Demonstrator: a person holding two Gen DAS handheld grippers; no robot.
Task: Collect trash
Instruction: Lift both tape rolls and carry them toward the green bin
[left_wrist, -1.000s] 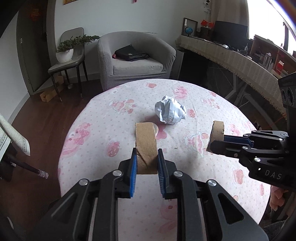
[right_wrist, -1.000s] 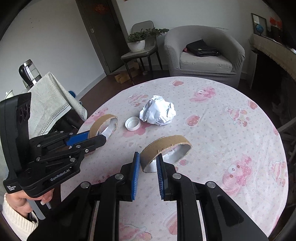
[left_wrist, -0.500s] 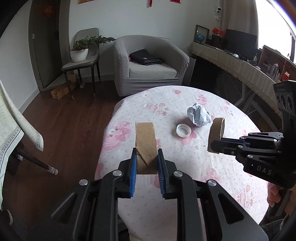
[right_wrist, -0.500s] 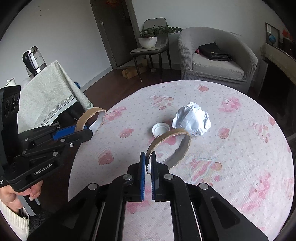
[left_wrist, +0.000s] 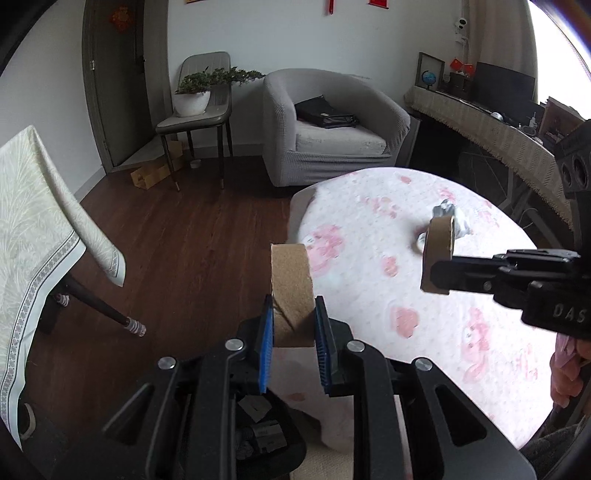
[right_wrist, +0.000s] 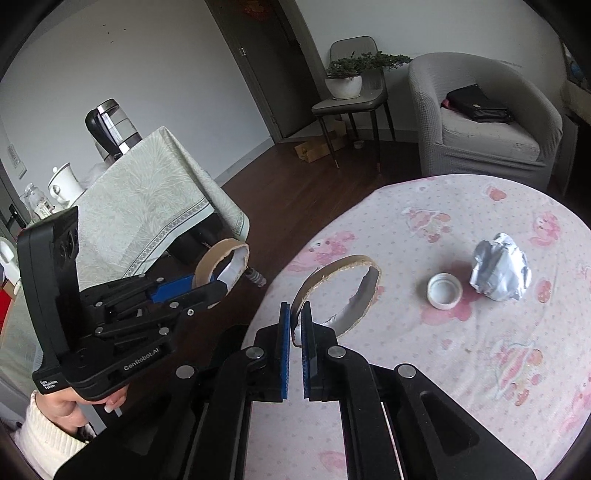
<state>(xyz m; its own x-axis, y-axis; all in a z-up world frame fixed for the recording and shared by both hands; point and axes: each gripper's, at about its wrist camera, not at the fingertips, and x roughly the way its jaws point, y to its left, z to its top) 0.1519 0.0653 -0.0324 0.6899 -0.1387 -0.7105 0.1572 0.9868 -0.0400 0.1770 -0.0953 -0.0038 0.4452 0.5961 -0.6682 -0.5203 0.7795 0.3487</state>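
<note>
My left gripper is shut on a brown cardboard tape ring, gripped across its width and held past the left edge of the pink-clothed table. My right gripper is shut on the thin wall of a second cardboard ring, held above the table's left part. Each gripper shows in the other view: the right gripper with its ring, and the left gripper with its ring. A crumpled paper ball and a white bottle cap lie on the cloth.
A dark bin with scraps in it sits low under my left gripper. A table draped in pale green cloth with a kettle stands to the left. A chair with a potted plant and a grey armchair stand at the back.
Both grippers have swung left with their rings. The left ring went from above the cloth to beyond the table's edge, and the bin has come into view below it.
</note>
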